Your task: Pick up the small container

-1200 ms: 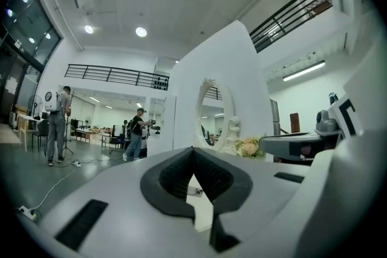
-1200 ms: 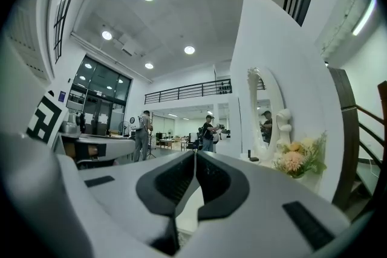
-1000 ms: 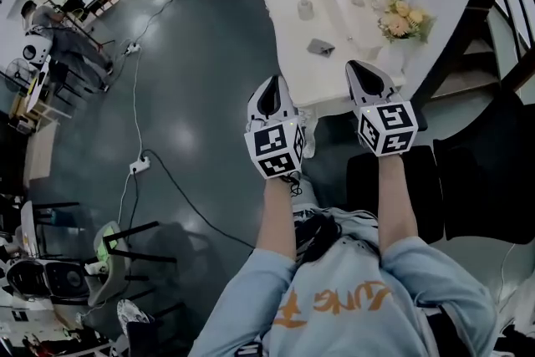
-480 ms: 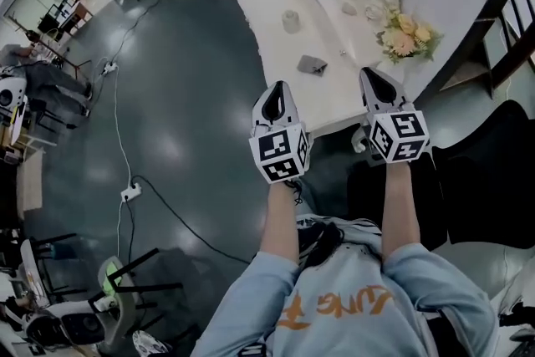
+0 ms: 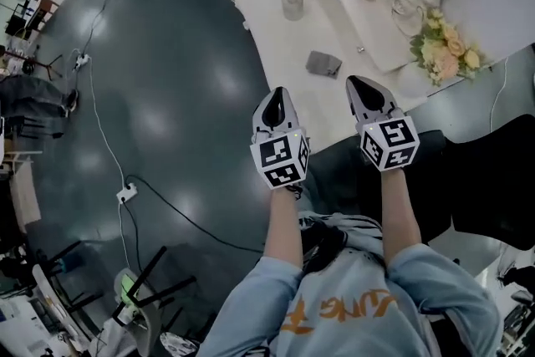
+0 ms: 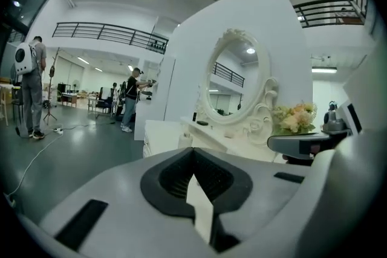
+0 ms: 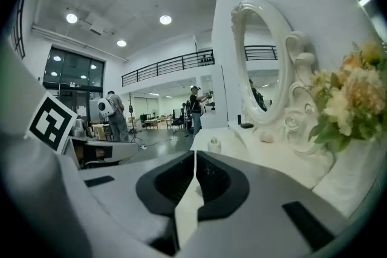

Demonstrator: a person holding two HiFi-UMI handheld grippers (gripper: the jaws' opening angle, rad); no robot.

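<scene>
Floor (image 5: 167,79): dark, polished and glossy, with ceiling lights mirrored in it.
Dressing table (image 5: 276,33), far right: white, smooth, matt top.
Mirror frame (image 7: 294,63): white carved relief with a slight sheen; the glass is reflective.
Small container (image 5: 292,7): pale and matt, material not discernible.
Left gripper (image 6: 193,151) and right gripper (image 7: 195,154): smooth light-grey plastic shells with low sheen. Inner pads (image 6: 169,181) are black, matt and finely ribbed.
Marker cube (image 5: 280,160): flat black-on-white print.
Sweatshirt (image 5: 351,297), near: light blue cloth with orange print.

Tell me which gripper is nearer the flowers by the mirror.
Right. The right gripper sits short of the flowers, to their left; the left gripper is even farther left.
</scene>
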